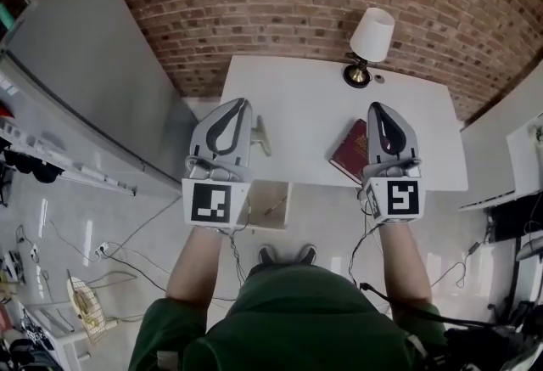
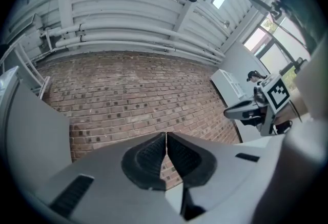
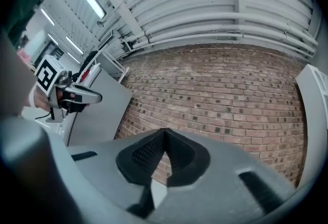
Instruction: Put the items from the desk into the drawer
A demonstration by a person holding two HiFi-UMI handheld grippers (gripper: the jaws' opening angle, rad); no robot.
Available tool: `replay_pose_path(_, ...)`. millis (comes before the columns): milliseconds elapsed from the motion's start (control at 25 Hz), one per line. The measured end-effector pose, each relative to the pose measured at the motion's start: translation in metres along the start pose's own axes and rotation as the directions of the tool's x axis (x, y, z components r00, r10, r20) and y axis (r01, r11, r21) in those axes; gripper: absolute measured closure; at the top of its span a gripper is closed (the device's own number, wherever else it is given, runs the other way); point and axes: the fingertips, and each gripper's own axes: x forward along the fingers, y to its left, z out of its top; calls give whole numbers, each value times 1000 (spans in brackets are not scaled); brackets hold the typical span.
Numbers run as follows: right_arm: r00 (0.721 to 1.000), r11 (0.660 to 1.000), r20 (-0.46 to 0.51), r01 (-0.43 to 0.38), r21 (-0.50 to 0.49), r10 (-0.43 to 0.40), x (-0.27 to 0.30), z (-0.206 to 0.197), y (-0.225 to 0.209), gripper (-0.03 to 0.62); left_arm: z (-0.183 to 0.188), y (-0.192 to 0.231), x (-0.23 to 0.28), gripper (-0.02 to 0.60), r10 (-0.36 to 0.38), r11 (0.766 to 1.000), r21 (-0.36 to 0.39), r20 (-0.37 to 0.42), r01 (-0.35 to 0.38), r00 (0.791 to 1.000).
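While I hold both over the front edge of the table (image 1: 305, 106), my left tool (image 1: 237, 101) and right tool (image 1: 374, 105) are each clenched on nothing, aimed at the brick wall. The red book (image 1: 352, 150) lies on the table just beside my right tool. The drawer (image 1: 287, 205) stands open below, near my left. To take the book well, I judge I must spread the right tool, bite its near edge squarely and keep it level. I count 2 tools, 1 book, 1 lamp (image 1: 371, 42), 1 pale object (image 1: 261, 136) and 1 drawer.
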Motion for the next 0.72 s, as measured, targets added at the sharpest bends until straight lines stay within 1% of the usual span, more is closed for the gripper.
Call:
replay_pose_path(160,1000,1000,14,-3,1,3,-2,3,0,591,0,-2,1,572,-3,1000,-1,2,3,1000)
replay_pose_path(400,1000,1000,10,-7,23,7,-6,-1,0,592,-5,-4,0,572,-4,1000,-17,-13,4,1000)
replay_pose_path(720,1000,999,13,-11,35,11,-6,-3,-3,592,-7,-6,0,572,0,1000,-14,-20,0,1000)
